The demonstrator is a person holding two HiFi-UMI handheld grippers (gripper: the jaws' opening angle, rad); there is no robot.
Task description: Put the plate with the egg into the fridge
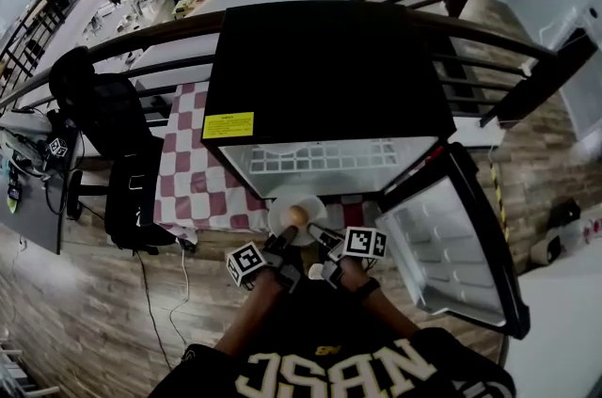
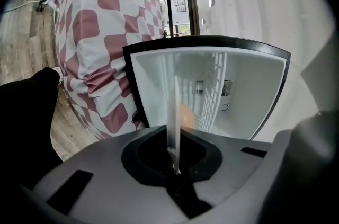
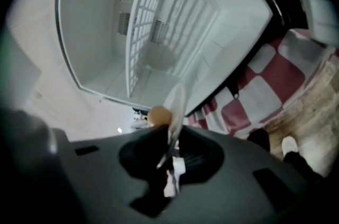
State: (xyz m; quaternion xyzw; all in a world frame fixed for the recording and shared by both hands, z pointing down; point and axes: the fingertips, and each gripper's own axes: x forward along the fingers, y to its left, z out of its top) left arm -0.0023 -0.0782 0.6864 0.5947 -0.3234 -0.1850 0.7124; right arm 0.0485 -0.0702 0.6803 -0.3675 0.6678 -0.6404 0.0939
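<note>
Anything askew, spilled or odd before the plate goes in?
Nothing stands out: the plate looks level, gripped at its rim by the left tool and right tool, egg resting on it, fridge door open.

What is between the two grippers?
A white plate with an egg, its rim gripped by the left gripper and right gripper; the head view shows it.

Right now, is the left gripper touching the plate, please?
Touching: the left gripper view shows the left gripper shut on the rim of the plate.
</note>
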